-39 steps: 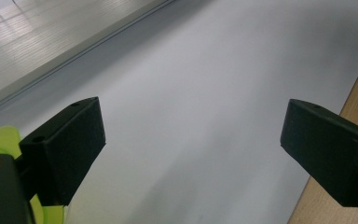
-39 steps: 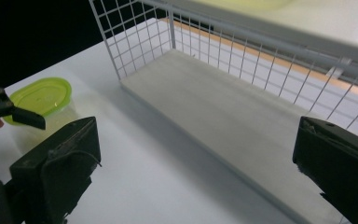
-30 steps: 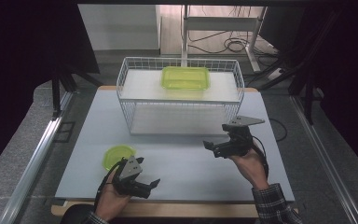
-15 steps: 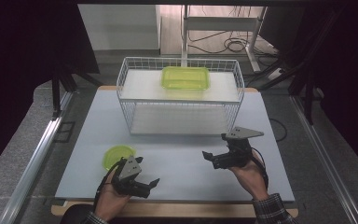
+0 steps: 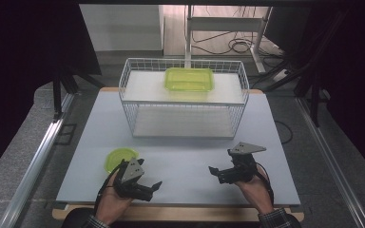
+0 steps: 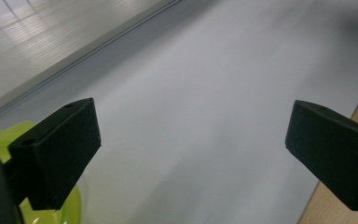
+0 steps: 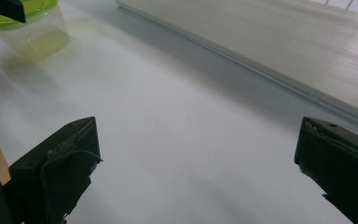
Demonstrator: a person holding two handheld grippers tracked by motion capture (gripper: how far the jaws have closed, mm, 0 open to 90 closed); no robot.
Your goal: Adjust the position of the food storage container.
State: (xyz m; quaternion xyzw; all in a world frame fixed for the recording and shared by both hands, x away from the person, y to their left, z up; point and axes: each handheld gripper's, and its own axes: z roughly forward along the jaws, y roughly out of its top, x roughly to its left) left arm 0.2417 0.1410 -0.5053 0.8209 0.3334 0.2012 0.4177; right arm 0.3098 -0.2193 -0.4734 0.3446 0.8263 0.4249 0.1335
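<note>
A small round clear cup with a lime-green lid [image 5: 120, 158] stands on the pale table mat near the front left; it shows too in the right gripper view as the cup [image 7: 30, 27] at top left, and its green lid [image 6: 2, 140] peeks behind my left jaw. My left gripper [image 5: 153, 188] rests low by the front edge, just right of the cup, open and holding nothing. My right gripper [image 5: 213, 171] hovers at the front right, jaws wide open and empty. A lime-green rectangular container [image 5: 189, 79] sits on the top shelf of the white wire rack [image 5: 183, 102].
The wire rack stands at the middle back of the mat [image 5: 180, 156], with a bare lower shelf. The wooden table edge [image 5: 180, 213] runs along the front. Metal rails flank both sides, and cables lie on the floor behind.
My right gripper has drawn back toward the front edge and lowered, away from the rack. The left gripper and the cup have stayed put.
</note>
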